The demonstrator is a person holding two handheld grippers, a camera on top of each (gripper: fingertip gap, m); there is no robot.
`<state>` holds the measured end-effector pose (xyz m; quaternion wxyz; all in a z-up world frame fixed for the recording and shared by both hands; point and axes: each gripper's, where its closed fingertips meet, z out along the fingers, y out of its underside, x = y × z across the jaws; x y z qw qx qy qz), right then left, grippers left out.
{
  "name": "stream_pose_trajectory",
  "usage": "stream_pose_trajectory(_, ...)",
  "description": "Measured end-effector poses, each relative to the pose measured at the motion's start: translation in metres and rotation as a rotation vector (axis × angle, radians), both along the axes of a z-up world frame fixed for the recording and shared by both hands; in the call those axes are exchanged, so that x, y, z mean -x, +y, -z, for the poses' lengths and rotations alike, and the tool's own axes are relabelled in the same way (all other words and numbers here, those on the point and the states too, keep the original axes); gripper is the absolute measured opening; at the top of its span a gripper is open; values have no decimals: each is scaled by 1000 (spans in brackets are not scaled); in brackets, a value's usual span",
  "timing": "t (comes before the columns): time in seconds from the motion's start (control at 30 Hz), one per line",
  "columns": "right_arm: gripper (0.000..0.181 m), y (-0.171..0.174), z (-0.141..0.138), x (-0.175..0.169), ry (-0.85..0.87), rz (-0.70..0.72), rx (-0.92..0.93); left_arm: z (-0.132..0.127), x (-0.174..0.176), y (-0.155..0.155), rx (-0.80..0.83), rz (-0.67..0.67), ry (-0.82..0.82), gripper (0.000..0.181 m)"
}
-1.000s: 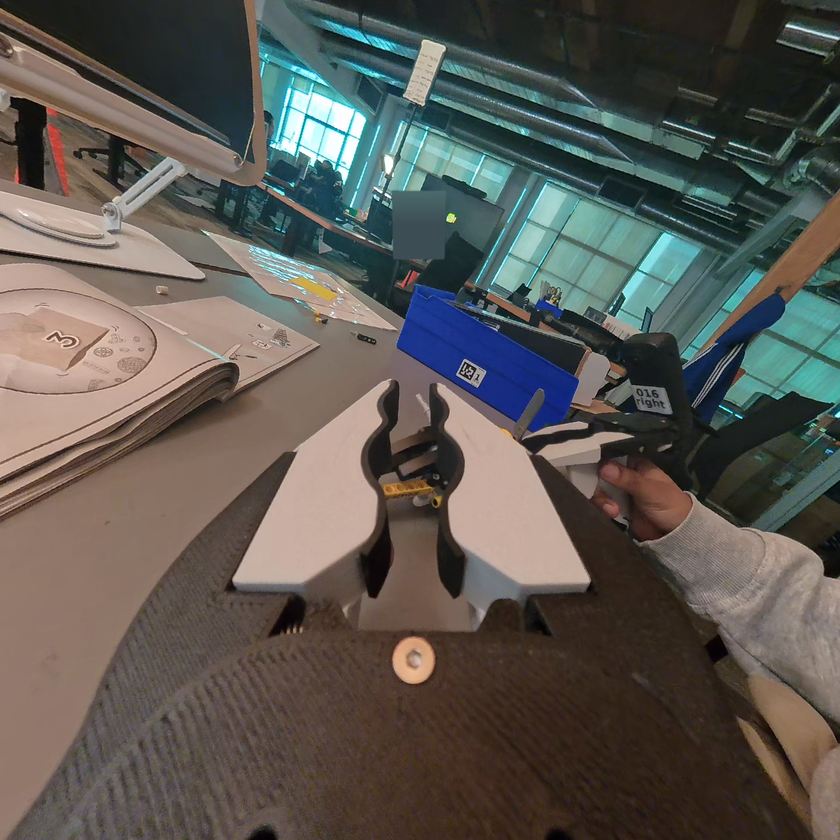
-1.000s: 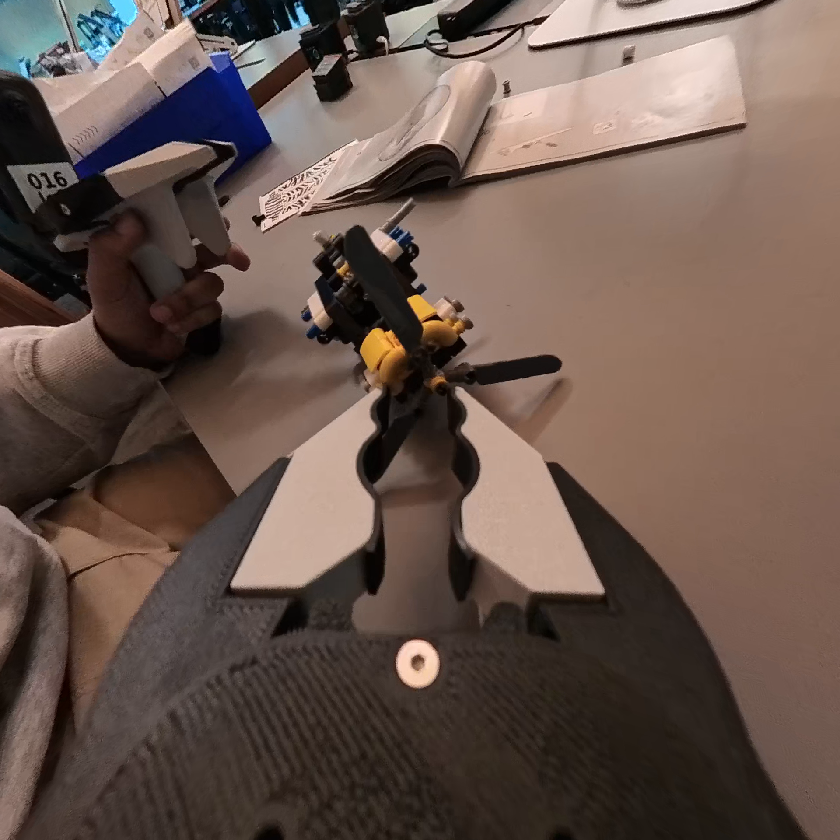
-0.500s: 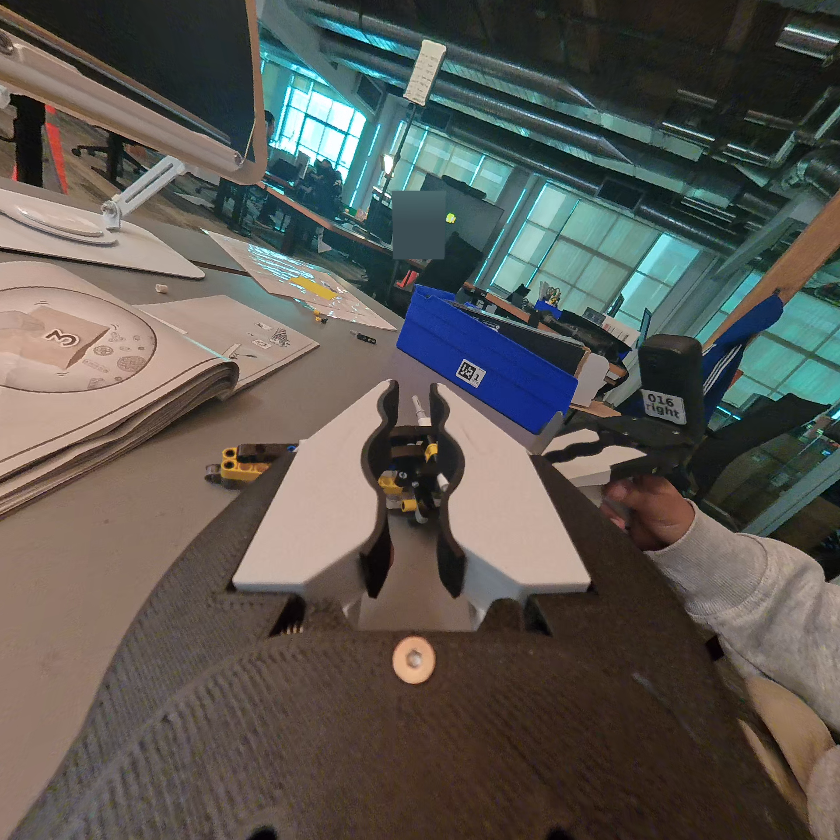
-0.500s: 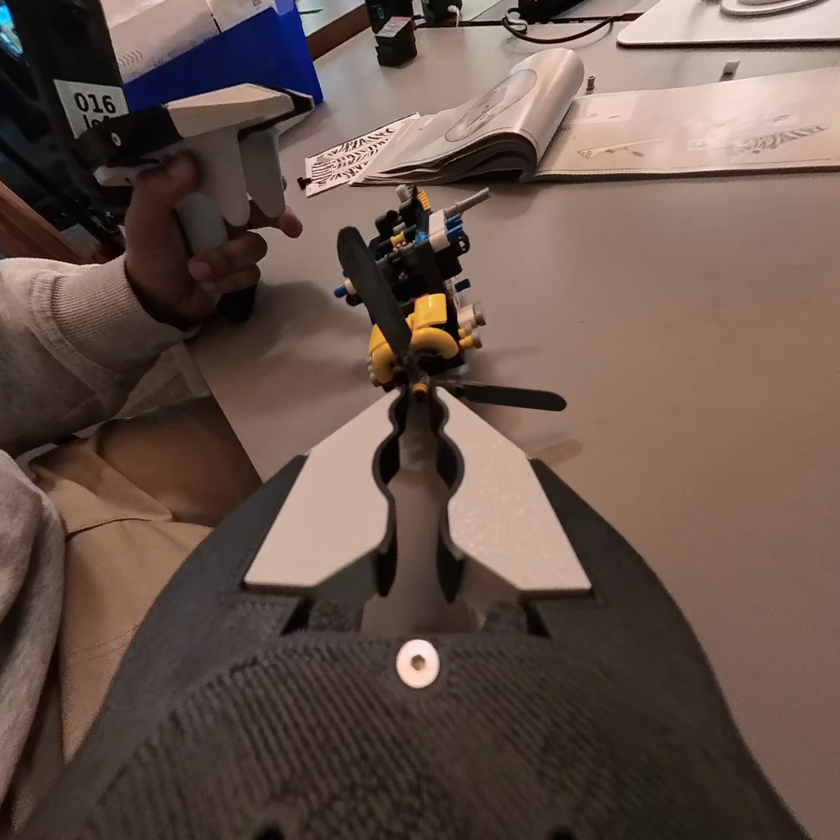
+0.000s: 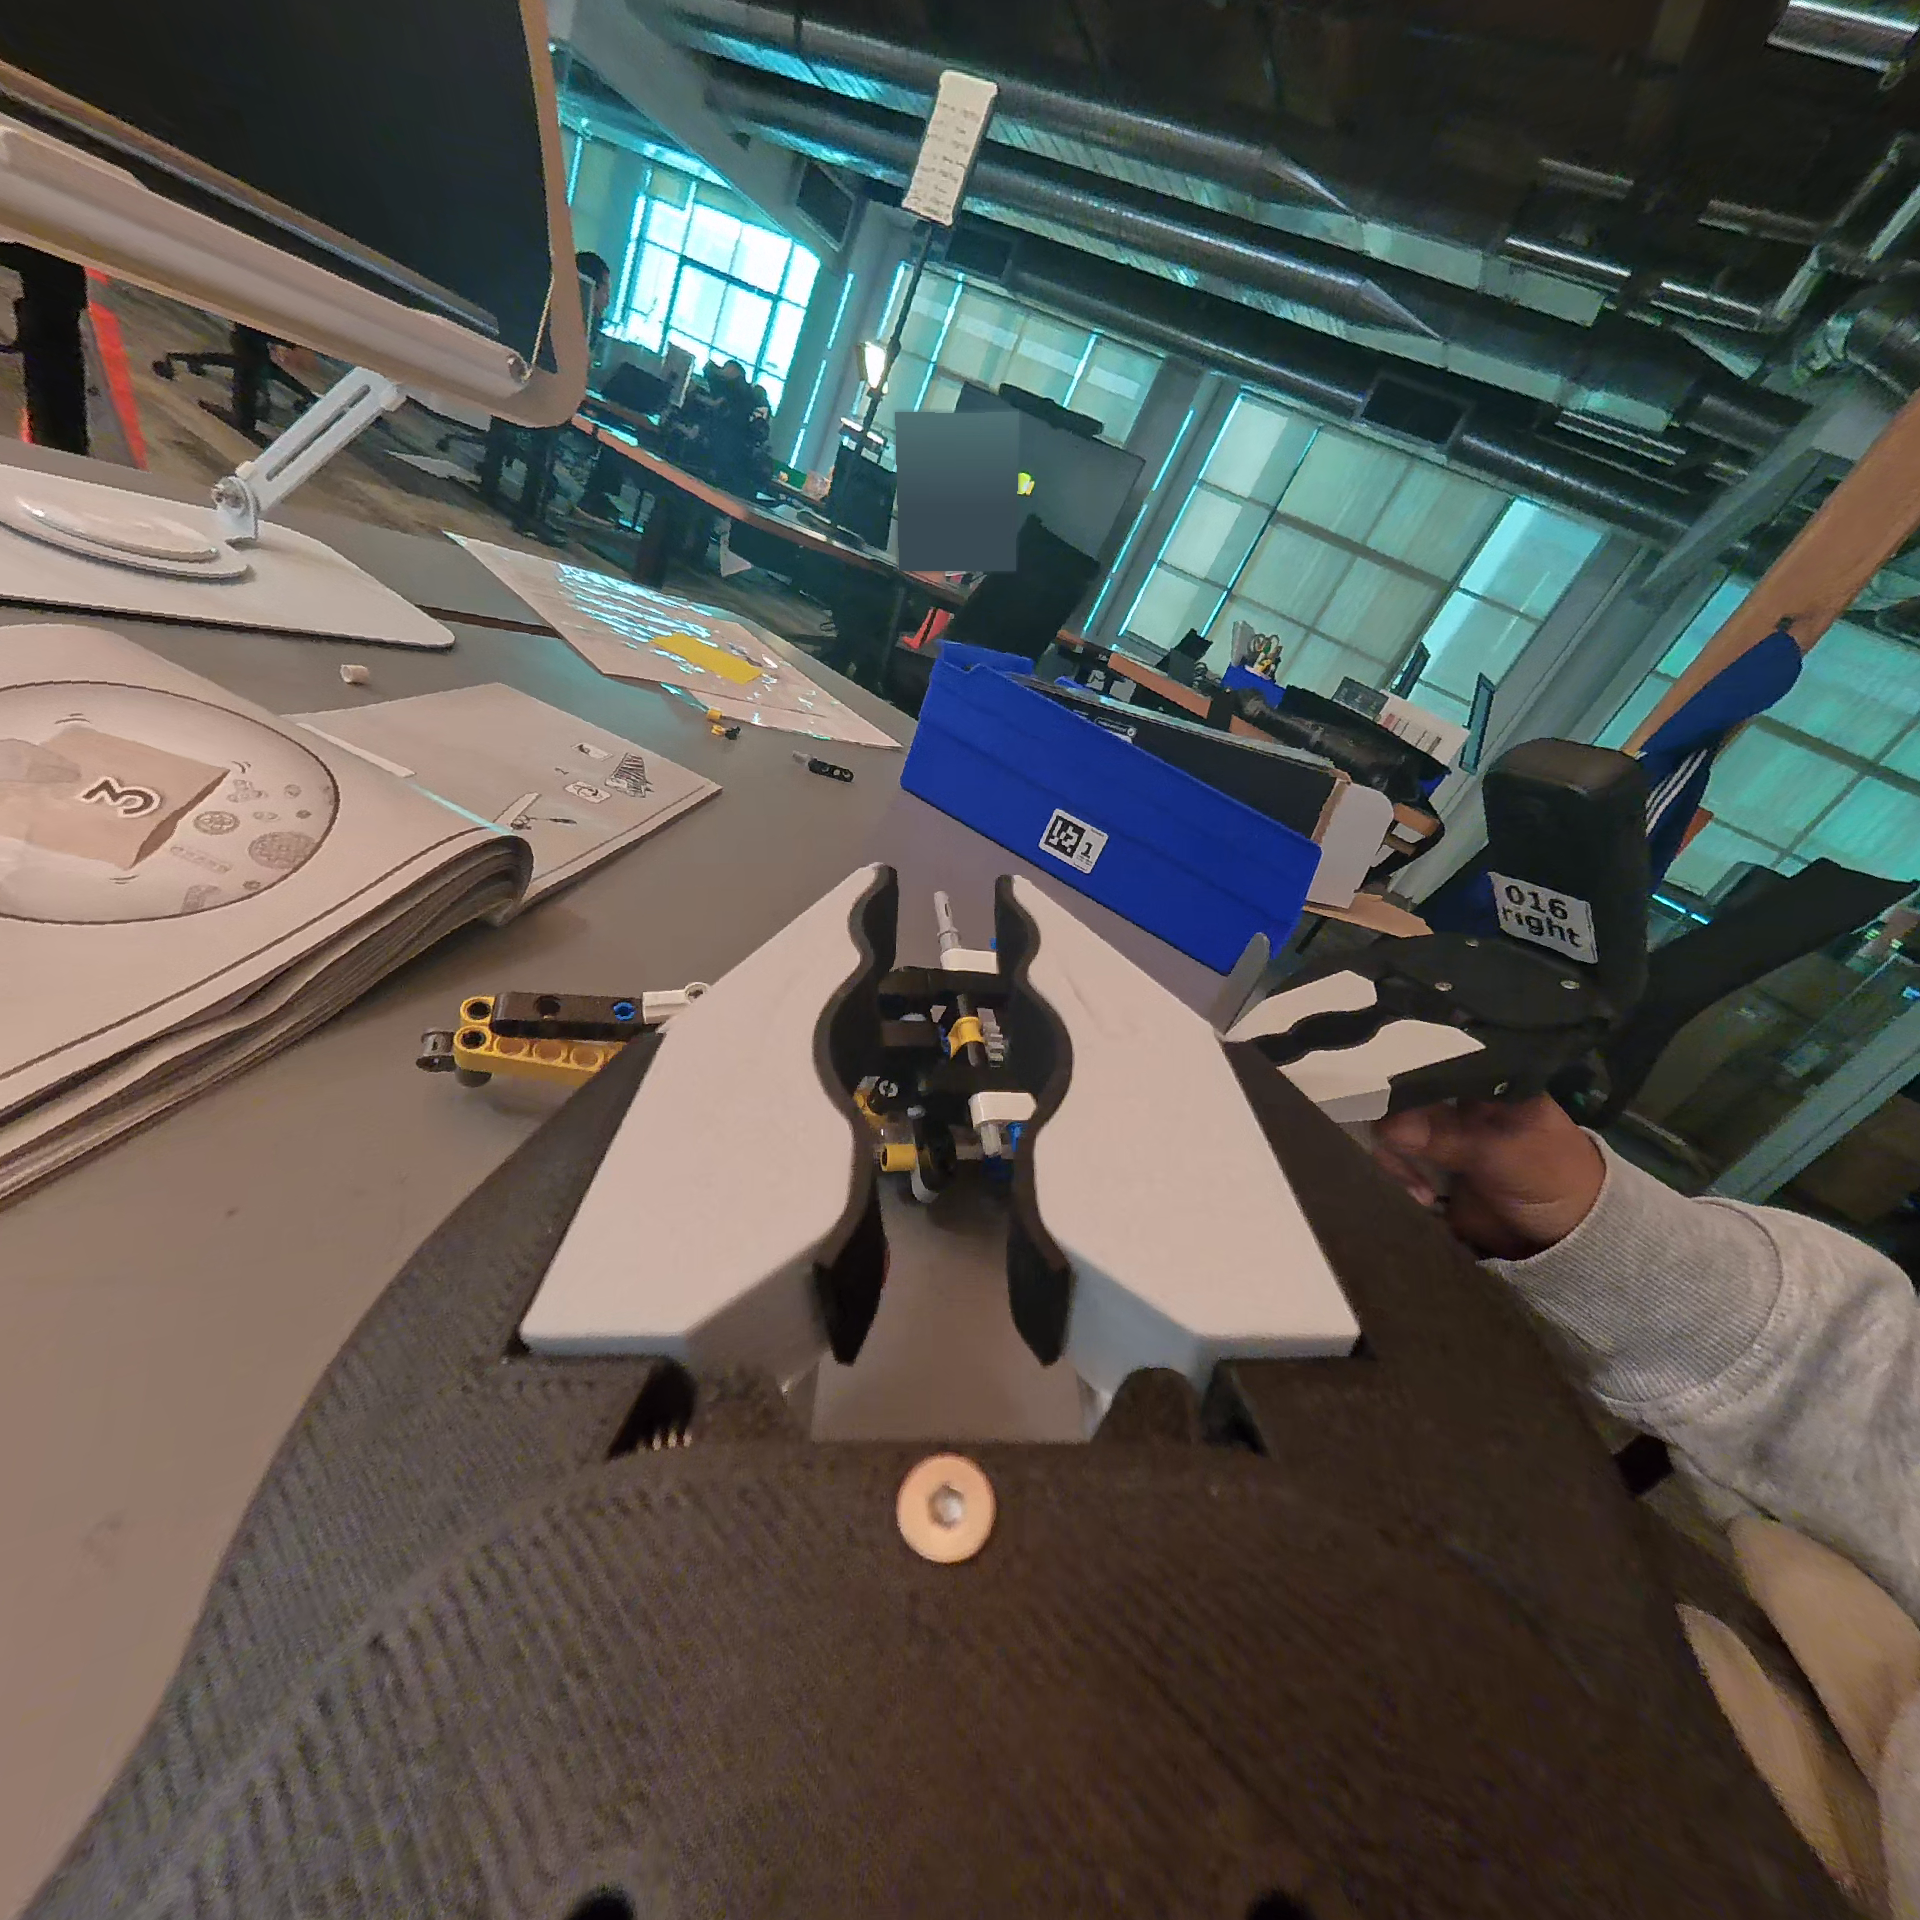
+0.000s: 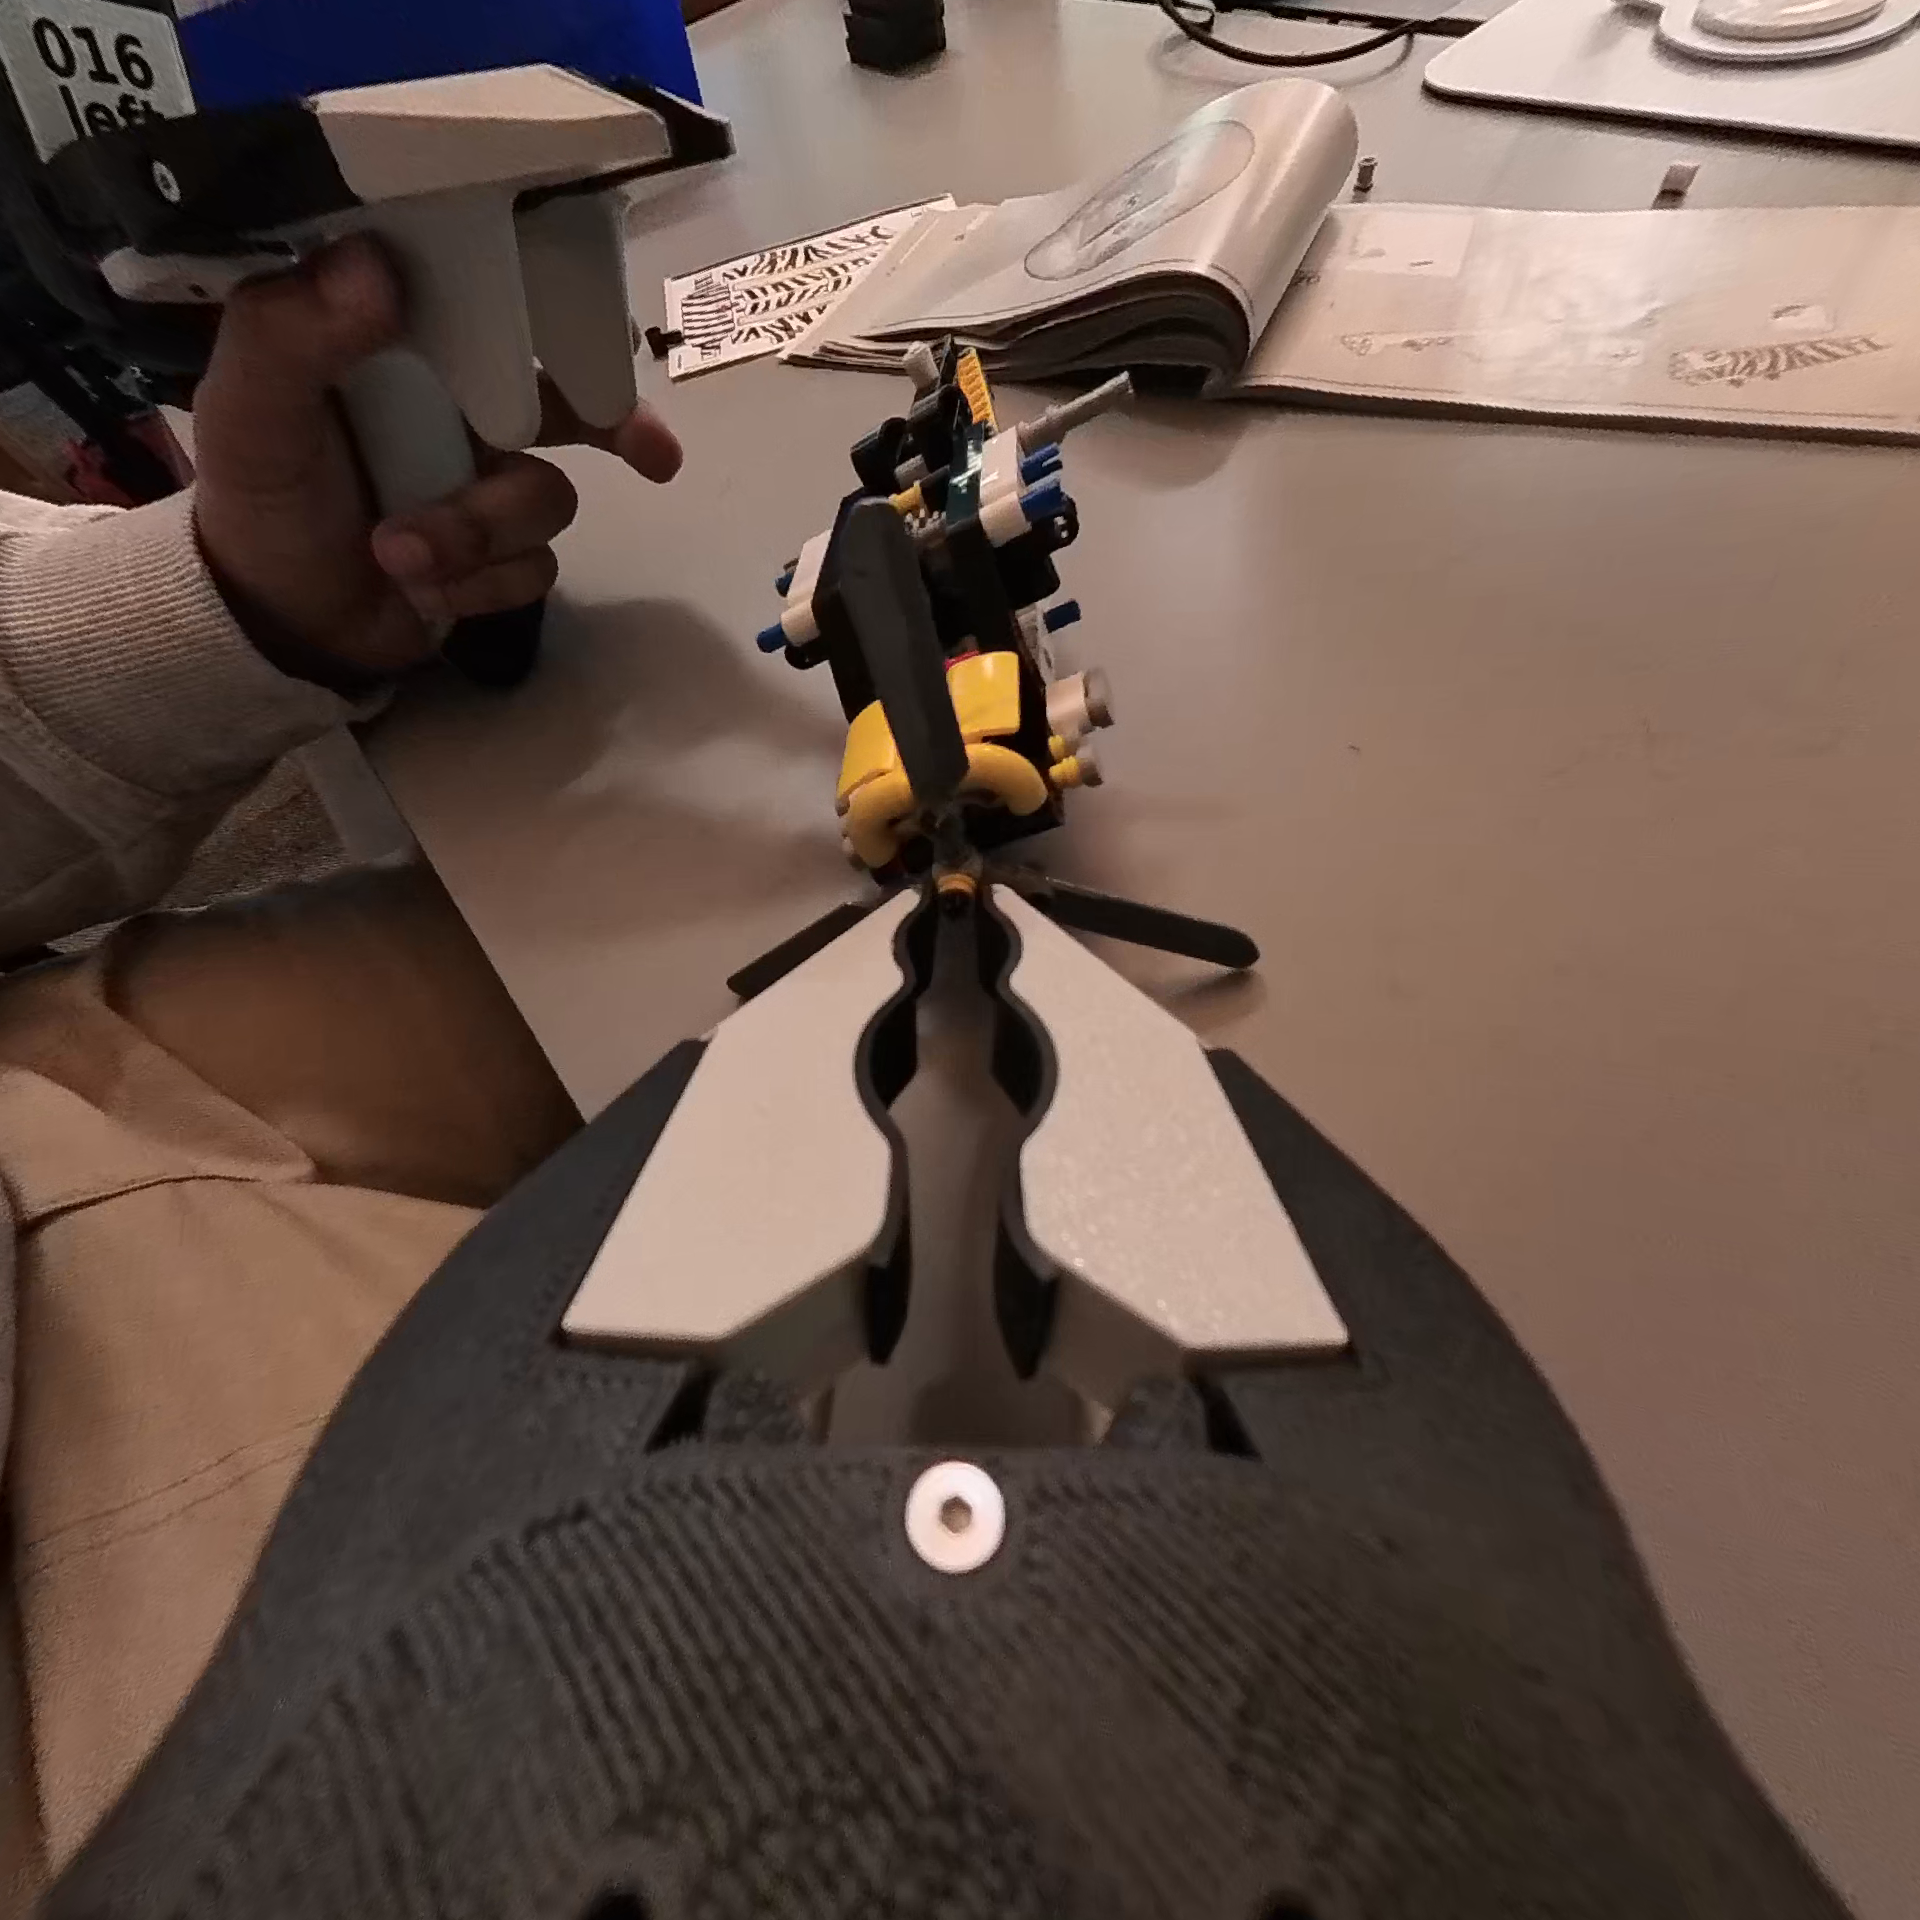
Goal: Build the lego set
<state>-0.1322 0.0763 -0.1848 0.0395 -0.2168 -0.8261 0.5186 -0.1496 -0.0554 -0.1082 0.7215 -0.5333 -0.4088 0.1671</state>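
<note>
Lego model on table, before open booklet.

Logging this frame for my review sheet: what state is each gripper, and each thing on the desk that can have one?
lego model: part-built, lying on the table.
left gripper: open, empty, held clear of the lego model.
right gripper: nearly closed, tips at the propeller hub; grip unclear.
yellow-and-black beam piece: loose, unattached, on the table.
instruction booklet: open, flat.

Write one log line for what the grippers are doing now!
right gripper: shut on nose of black-and-yellow lego propeller model | left gripper: open, apart from model | yellow-and-black lego beam: lying on grey table
</note>
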Motion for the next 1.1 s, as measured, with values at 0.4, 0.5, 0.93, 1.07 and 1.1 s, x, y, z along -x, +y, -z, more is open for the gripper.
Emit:
stream_pose_trajectory(0.4,37,1,-6,1,1,5,40,-5,-13,23,162,32,119,52)
stream_pose_trajectory(0.5,38,4,-7,6,9,49,42,-2,-14,33,232,48,127,54)
stream_pose_trajectory(0.93,39,-4,-5,14,67,102,-15,-3,-19,41,281,47,169,43)
stream_pose_trajectory(1.07,35,-7,-3,14,74,90,-46,-4,-19,39,255,48,162,43)
stream_pose_trajectory(1.1,35,-7,-3,14,69,86,-43,-4,-19,38,252,46,161,43)
